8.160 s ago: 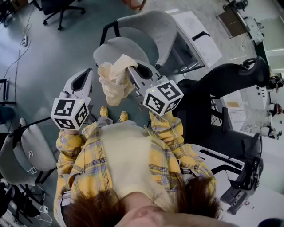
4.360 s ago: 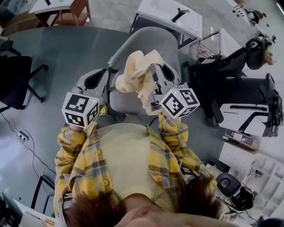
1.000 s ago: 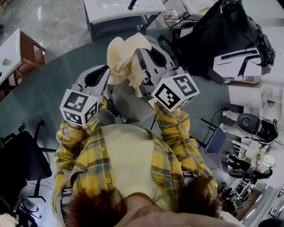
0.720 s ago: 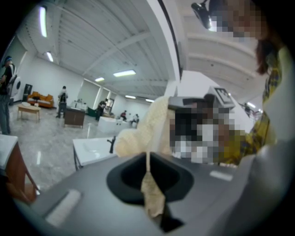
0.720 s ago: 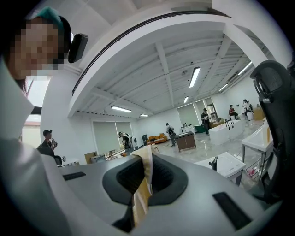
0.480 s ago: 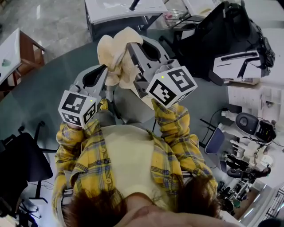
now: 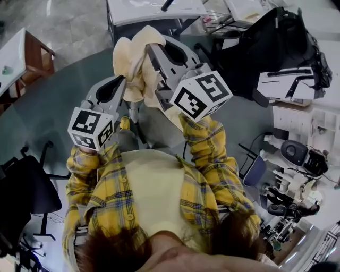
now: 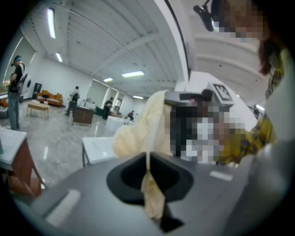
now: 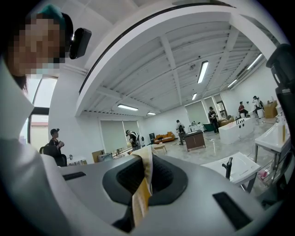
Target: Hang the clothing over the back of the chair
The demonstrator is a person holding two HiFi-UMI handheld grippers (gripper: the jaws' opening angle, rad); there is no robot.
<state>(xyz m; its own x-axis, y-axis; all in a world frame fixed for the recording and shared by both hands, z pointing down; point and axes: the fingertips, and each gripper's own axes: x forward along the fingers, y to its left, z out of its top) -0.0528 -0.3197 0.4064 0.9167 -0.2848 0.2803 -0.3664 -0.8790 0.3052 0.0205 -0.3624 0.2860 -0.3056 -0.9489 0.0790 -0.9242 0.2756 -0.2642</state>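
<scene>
A cream garment [image 7: 132,57] hangs bunched between my two grippers, in front of the person's chest. My left gripper [image 7: 125,81] is shut on a thin edge of it; in the left gripper view that fold [image 8: 150,192] is pinched between the jaws and the bundle [image 8: 138,126] rises beyond. My right gripper [image 7: 146,49] is shut on another edge, seen in the right gripper view as a strip [image 9: 141,193] between its jaws. Below the hands stands the grey chair [image 7: 162,129], largely hidden by the grippers and cloth.
A white desk [image 7: 144,8] stands just beyond the garment. At the right is a black chair [image 7: 276,45] with white gear, at the far left a wooden table [image 7: 29,53], and at the lower left a black office chair [image 7: 24,194]. Several people stand far off in the hall.
Both grippers have carried the garment farther from the body, up and a little left in the head view. The bundle sits closer to the white desk. Both grips are unchanged.
</scene>
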